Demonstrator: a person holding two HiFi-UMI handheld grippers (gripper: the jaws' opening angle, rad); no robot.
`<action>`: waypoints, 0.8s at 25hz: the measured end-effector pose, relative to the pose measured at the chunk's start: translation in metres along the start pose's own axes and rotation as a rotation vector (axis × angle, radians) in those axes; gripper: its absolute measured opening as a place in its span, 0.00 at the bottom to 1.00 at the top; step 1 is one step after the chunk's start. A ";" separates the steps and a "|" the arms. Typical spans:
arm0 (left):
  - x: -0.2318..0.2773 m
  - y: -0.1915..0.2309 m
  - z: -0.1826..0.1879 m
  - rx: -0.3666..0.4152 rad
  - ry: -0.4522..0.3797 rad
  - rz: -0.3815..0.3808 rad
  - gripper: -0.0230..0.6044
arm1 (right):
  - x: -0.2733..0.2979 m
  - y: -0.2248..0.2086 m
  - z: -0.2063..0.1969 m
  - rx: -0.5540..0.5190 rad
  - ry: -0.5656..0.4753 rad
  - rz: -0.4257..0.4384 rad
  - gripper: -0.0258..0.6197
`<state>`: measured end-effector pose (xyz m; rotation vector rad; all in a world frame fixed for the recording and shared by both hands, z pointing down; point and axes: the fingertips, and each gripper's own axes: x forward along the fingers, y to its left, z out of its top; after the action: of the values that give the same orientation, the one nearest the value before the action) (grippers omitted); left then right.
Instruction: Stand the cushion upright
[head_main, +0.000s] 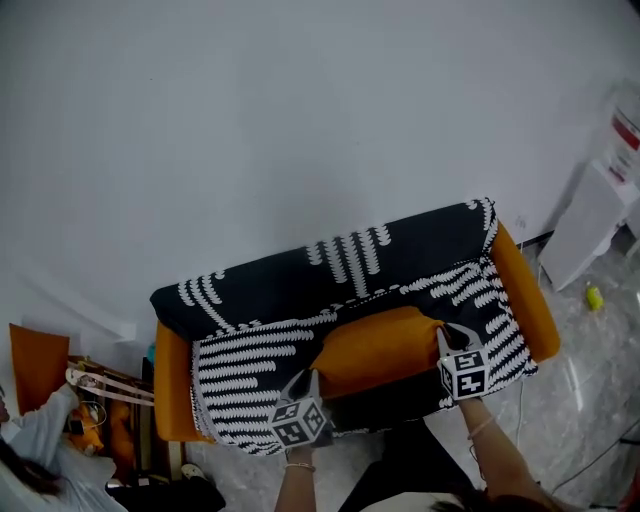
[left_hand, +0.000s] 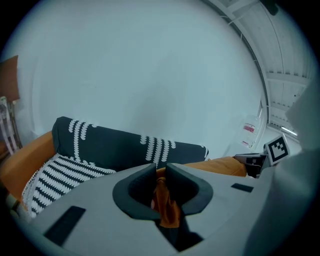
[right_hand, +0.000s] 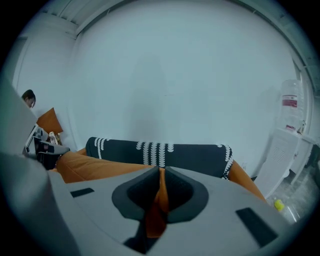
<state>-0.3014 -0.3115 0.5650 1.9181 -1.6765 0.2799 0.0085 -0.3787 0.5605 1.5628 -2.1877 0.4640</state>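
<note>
Left gripper (head_main: 304, 380): I have its jaws nearly together, pinched on a fold of orange fabric at the cushion's left end.
Right gripper (head_main: 451, 334): same grip, clamped on the orange fabric at the cushion's right end.
Cushion (head_main: 380, 350): stretched between my two grippers over the sofa (head_main: 527, 292) seat, close to its front edge and right of the middle.
Long axis: runs along the front edge from one gripper to the other, with the right end a little nearer the back edge.
Direction that matters: the cushion's body lies ahead of both grippers, and the backrest under the patterned throw (head_main: 400, 248) lies beyond it.
Nearer hand: neither, since each holds an end; the right is closer to the backrest.
Next move, my judgement: both ends must rise and tip back together, or the cushion will twist.
</note>
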 end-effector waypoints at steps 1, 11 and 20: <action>0.005 0.000 0.005 -0.001 -0.005 0.002 0.14 | 0.004 -0.002 0.004 0.002 -0.010 0.001 0.10; 0.046 -0.001 0.053 -0.018 -0.046 0.022 0.15 | 0.043 -0.019 0.050 0.018 -0.072 0.042 0.11; 0.087 -0.001 0.106 -0.040 -0.086 0.022 0.15 | 0.090 -0.032 0.100 0.025 -0.110 0.086 0.11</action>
<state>-0.3058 -0.4414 0.5225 1.9072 -1.7467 0.1734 -0.0002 -0.5112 0.5211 1.5454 -2.3480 0.4420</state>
